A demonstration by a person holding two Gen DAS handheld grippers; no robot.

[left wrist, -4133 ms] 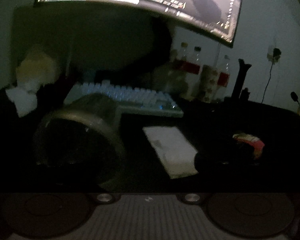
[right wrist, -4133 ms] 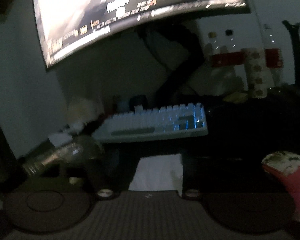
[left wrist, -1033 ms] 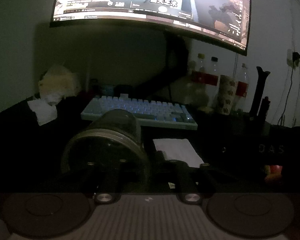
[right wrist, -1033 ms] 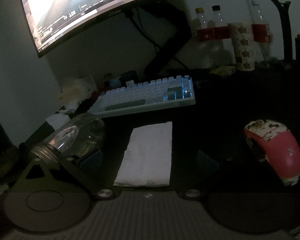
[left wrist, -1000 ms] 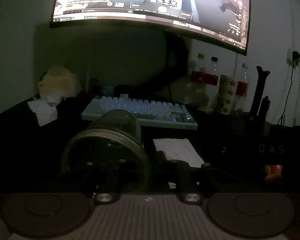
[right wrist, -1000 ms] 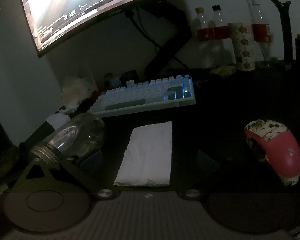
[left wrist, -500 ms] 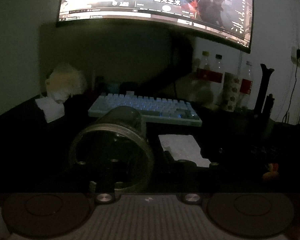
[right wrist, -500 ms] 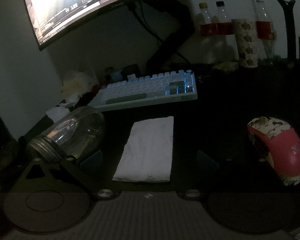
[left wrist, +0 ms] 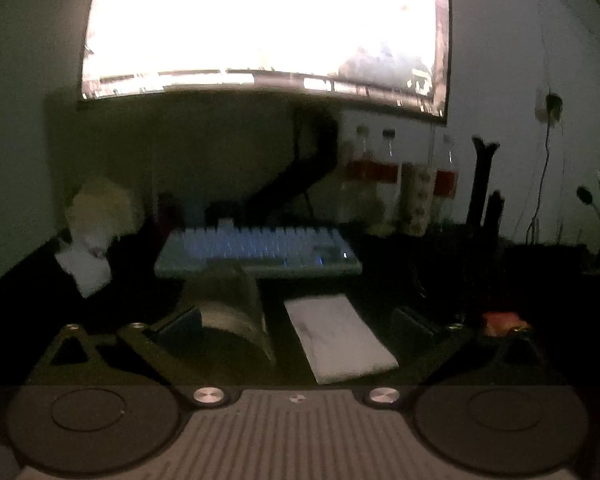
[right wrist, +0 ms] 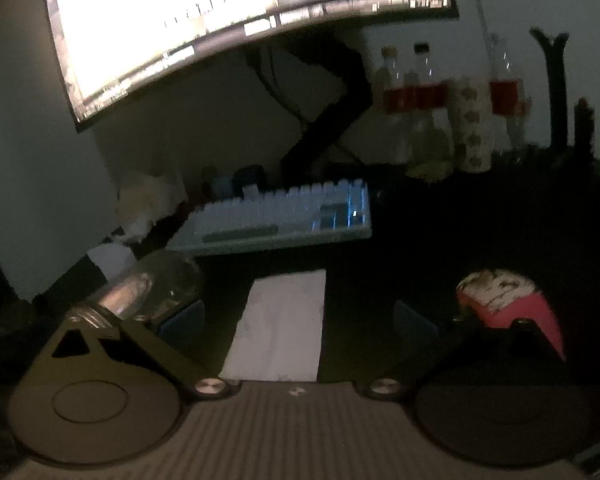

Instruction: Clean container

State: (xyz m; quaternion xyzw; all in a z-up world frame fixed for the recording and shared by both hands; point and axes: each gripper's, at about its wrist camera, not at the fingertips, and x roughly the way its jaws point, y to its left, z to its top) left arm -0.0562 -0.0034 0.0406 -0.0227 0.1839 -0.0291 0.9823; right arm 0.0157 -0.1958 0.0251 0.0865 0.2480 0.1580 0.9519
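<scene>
A clear glass jar (left wrist: 230,308) lies on its side on the dark desk, mouth toward me. It also shows in the right wrist view (right wrist: 148,290), at the left. A folded white cloth (left wrist: 338,338) lies to its right, seen too in the right wrist view (right wrist: 282,330). My left gripper (left wrist: 296,324) is open, its left finger just left of the jar, and holds nothing. My right gripper (right wrist: 298,322) is open above the cloth, apart from it.
A lit keyboard (left wrist: 260,252) lies behind the jar under a bright curved monitor (left wrist: 260,28). A red patterned mouse (right wrist: 508,304) sits at the right. Bottles and a paper cup (right wrist: 472,132) stand at the back. Crumpled tissues (left wrist: 96,216) lie at the left.
My left gripper has opened wide and let go of the jar, which now lies on the desk. The right gripper has drawn closer over the cloth. The monitor has turned very bright.
</scene>
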